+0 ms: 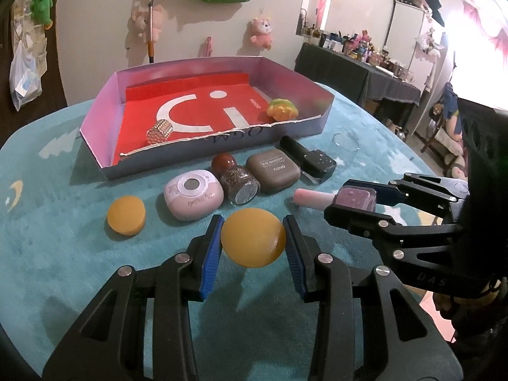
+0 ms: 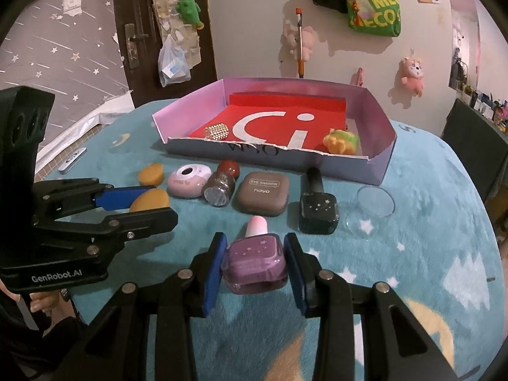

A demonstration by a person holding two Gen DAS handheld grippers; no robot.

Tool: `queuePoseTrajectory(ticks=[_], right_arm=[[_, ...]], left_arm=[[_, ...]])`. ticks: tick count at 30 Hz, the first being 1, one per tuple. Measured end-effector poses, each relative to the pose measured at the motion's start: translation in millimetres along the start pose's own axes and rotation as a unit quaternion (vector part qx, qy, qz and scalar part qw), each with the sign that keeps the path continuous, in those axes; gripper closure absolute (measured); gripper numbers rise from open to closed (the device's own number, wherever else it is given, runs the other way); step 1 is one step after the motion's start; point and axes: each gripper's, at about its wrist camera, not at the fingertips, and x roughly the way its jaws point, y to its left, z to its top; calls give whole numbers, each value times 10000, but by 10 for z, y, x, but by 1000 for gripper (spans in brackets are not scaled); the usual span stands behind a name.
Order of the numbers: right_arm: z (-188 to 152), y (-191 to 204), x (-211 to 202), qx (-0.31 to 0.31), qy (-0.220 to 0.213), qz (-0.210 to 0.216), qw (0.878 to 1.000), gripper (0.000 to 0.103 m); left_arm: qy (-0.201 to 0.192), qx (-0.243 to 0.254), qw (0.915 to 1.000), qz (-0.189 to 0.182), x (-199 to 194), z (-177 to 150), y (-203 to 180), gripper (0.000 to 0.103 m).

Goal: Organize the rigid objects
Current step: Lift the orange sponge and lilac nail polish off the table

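Note:
My left gripper [image 1: 252,249] is shut on a yellow disc [image 1: 252,238], its blue pads pressed on both sides. My right gripper [image 2: 255,263] is shut on a purple nail polish bottle [image 2: 255,260] whose pink cap points away from me. Each gripper shows in the other's view, the left gripper [image 2: 152,203] at the left and the right gripper [image 1: 354,200] at the right. A lilac box [image 1: 95,146] with a red floor stands behind, holding a studded silver cylinder [image 1: 159,130] and a yellow-green toy [image 1: 282,108].
In a row before the box lie a second yellow disc [image 1: 126,214], a pink compact [image 1: 193,197], a glitter bottle [image 1: 238,181], a brown eye shadow case [image 1: 273,173] and a black nail polish [image 1: 312,160]. A clear glass dish [image 1: 346,143] sits at the right on the teal cloth [image 1: 63,247].

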Motion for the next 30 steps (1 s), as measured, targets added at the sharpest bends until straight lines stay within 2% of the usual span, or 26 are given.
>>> queuePoseTrajectory(ticks=[10, 13, 15, 16, 17, 19, 28, 30], right_arm=[[-215, 47, 89, -62, 349, 36, 9994, 64], [-264, 49, 69, -105, 305, 62, 9995, 64], [-266, 47, 55, -108, 275, 50, 9996, 63], [-270, 43, 47, -100, 252, 66, 9996, 56], [-273, 39, 44, -95, 244, 78, 9996, 45], [-281, 38, 32, -100, 203, 48, 9997, 36], [-324, 56, 74, -140, 117, -148, 9997, 36], [-332, 63, 77, -154, 83, -217, 9996, 39]], left_arm=[[431, 5, 9991, -4, 163, -220, 22, 67], [401, 7, 9992, -9, 160, -247, 26, 66], [425, -43, 9991, -52, 172, -251, 44, 55], [415, -45, 9991, -111, 166, -255, 39, 51], [406, -35, 9991, -113, 165, -257, 35, 46], [391, 7, 9992, -33, 169, -264, 19, 45], [175, 102, 9997, 102, 150, -331, 3, 45], [131, 170, 9996, 163, 150, -343, -15, 45]])
